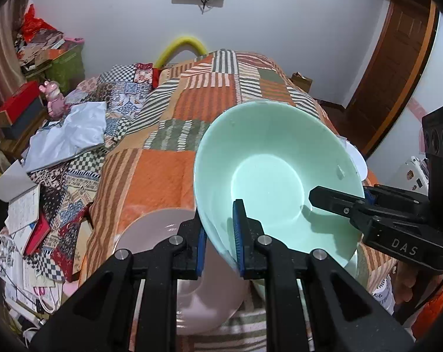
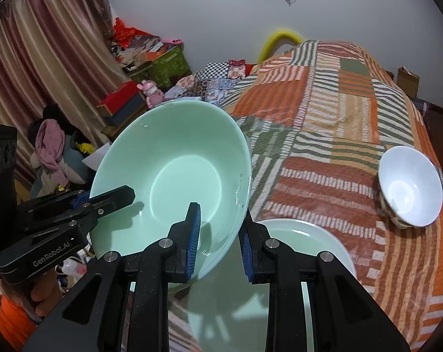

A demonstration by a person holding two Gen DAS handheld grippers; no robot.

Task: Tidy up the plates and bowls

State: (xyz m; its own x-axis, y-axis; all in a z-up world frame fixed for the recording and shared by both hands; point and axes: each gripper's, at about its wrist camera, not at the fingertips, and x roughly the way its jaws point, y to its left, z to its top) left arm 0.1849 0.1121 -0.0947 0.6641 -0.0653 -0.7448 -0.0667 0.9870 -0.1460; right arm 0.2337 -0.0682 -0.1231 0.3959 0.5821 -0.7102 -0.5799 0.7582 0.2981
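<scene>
"DAS" is read in pale letters on the black body of the right claw (image 1: 332, 202). "GenRobot.AI" is read on the black body of the left claw (image 2: 115, 198). No other text can be read.

Bedspread (image 2: 324, 111) open between white bowl (image 2: 409, 186) and pillows

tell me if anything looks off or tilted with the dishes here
The big green bowl is tilted steeply in mid-air, pinched at opposite rim edges by the left gripper and the right gripper. The white bowl also leans on the patchwork blanket. Nothing looks spilled or broken.
</scene>
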